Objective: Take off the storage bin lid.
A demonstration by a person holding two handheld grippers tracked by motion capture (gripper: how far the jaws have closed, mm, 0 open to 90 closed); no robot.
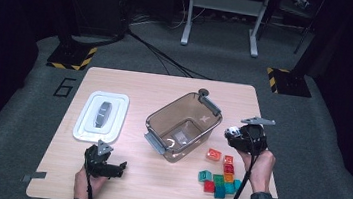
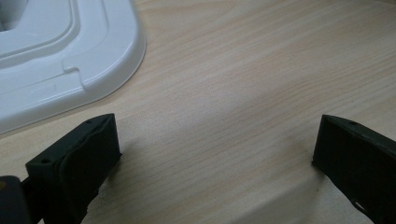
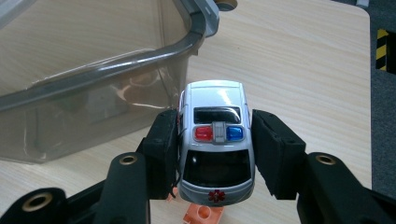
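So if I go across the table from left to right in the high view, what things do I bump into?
White lid → left gripper → clear brown bin → toy car, held in the right gripper.

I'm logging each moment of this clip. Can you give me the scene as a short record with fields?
right gripper: shut on toy car, lifted beside the bin
left gripper: open, holding nothing, over bare table
bin: clear, open, mid-table
lid: white, lying flat left of the bin
blocks: coloured cluster near the right hand
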